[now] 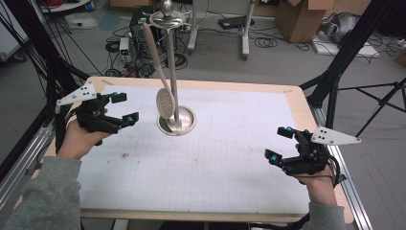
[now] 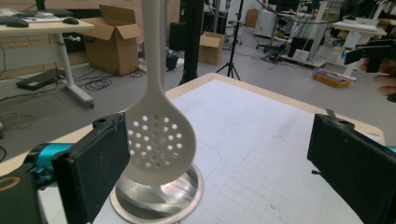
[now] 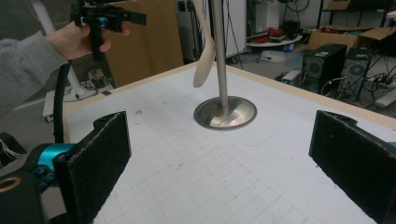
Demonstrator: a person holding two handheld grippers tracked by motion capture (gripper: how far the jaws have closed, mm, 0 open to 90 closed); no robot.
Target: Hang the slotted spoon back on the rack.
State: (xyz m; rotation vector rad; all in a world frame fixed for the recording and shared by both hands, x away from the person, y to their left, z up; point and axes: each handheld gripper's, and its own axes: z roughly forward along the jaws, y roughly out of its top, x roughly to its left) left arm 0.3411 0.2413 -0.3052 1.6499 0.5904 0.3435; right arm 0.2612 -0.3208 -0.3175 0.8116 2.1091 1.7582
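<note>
Pale slotted spoon (image 1: 165,102) hanging on steel stand (image 1: 176,120), left tool (image 1: 122,107) wide, near it, right tool (image 1: 279,143) wide by table edge (image 1: 320,125)

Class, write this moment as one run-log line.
scene: slotted spoon hanging on metal stand | left gripper: open, beside spoon, apart | right gripper: open, holding nothing | table

The spoon (image 2: 159,140) looks like smooth matt plastic, the stand (image 1: 176,120) is shiny metal, and the counter (image 1: 215,163) has a wooden edge.
</note>
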